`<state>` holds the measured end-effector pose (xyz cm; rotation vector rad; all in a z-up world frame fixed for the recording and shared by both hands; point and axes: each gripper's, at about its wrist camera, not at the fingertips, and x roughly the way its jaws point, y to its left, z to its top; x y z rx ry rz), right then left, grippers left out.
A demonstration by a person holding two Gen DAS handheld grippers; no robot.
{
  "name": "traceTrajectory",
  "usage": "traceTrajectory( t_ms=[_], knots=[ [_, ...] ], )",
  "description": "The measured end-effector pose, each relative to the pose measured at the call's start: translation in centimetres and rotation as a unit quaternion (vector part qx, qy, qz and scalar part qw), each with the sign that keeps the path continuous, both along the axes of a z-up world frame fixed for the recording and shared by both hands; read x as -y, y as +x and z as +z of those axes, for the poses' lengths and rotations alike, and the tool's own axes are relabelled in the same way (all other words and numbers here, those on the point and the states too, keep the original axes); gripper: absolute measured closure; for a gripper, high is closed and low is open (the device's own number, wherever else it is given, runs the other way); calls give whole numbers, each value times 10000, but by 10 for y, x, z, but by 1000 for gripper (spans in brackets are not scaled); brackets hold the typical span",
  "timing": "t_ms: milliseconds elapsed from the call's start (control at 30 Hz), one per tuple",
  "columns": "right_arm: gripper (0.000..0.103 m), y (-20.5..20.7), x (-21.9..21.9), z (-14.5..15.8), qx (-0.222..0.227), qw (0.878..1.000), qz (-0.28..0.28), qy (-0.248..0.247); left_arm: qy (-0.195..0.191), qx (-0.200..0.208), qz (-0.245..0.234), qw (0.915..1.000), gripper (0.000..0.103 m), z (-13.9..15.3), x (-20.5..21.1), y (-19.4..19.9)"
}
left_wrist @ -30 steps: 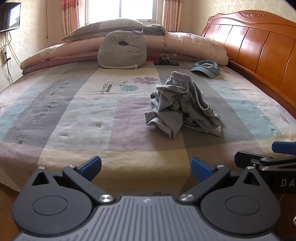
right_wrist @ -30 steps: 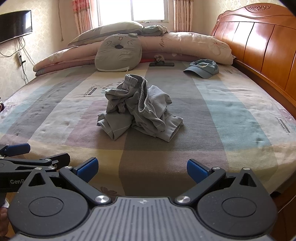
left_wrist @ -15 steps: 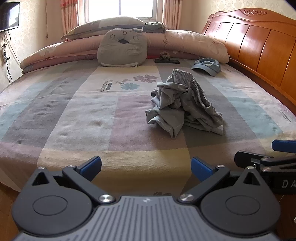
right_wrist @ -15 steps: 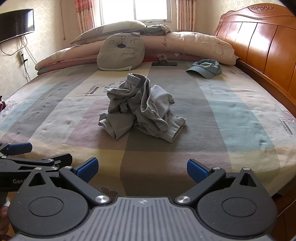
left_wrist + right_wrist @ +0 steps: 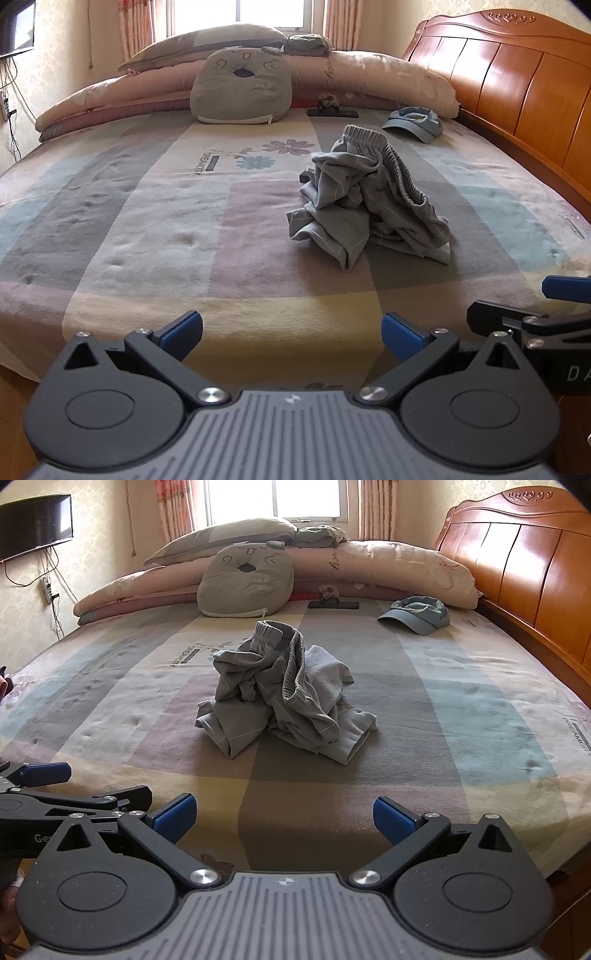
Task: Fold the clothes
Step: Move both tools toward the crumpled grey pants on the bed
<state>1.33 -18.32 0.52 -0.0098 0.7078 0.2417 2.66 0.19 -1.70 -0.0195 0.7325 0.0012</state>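
1. The shorts [image 5: 369, 206] lie crumpled mid-bed [image 5: 147, 221], waistband up.
2. My left gripper [image 5: 291, 330] and right gripper [image 5: 284, 814] hover short of the shorts, at the bed's near edge — both spread wide, holding nothing.
3. Beyond the shorts I see a cap [image 5: 417, 614] and a cushion [image 5: 245, 585].

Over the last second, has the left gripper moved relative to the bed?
Yes. The left gripper has edged forward toward the crumpled shorts, which appear slightly larger and nearer against the headboard.
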Motion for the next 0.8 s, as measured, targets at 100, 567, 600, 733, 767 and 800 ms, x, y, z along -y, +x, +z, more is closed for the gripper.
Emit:
traceTrajectory(
  t_ms=[100,567,600,733,767,800],
  knots=[
    [0,4,0,-3,-5,10000,28,7,6,-22,0,10000,1,-3,1,5],
    [0,40,-1,-14,-25,9998,177,117,87,-174,42,9998,1,-12,3,43],
    [0,44,-1,-14,-29,9997,183,128,104,-181,48,9998,1,-12,3,47],
    [0,61,-1,-17,-121,9996,196,172,209,-259,70,9994,1,-13,4,63],
    [0,65,-1,-18,-156,9995,196,173,226,-293,70,9993,1,-14,5,66],
    [0,69,-1,-18,-192,9995,197,173,244,-327,70,9991,1,-14,5,70]
  ],
)
